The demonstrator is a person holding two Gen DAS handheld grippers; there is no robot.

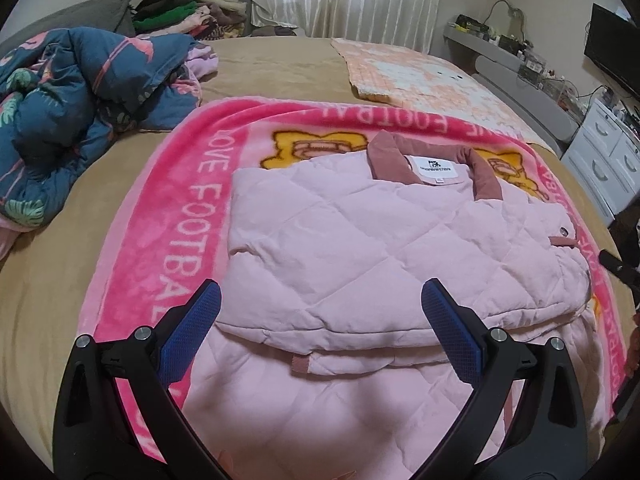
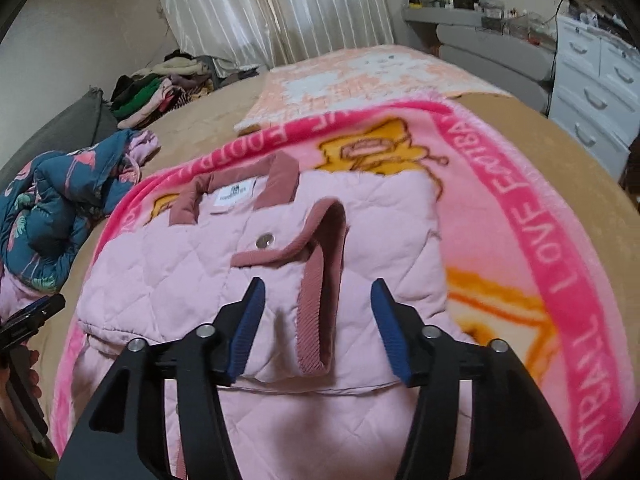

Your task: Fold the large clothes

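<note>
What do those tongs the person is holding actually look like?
Both match: the left tongs and right tongs have two black plastic arms with silver round bolts at the joints. Each finger carries a flat blue pad with a fine grid texture.

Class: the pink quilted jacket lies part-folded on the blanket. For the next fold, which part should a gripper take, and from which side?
Probably the near folded edge of the pink quilted jacket, approached from the near side with one finger slid under. That edge forms a thick, raised lip above the lower layer, so the open left gripper and open right gripper could pinch it without catching the blanket.
</note>
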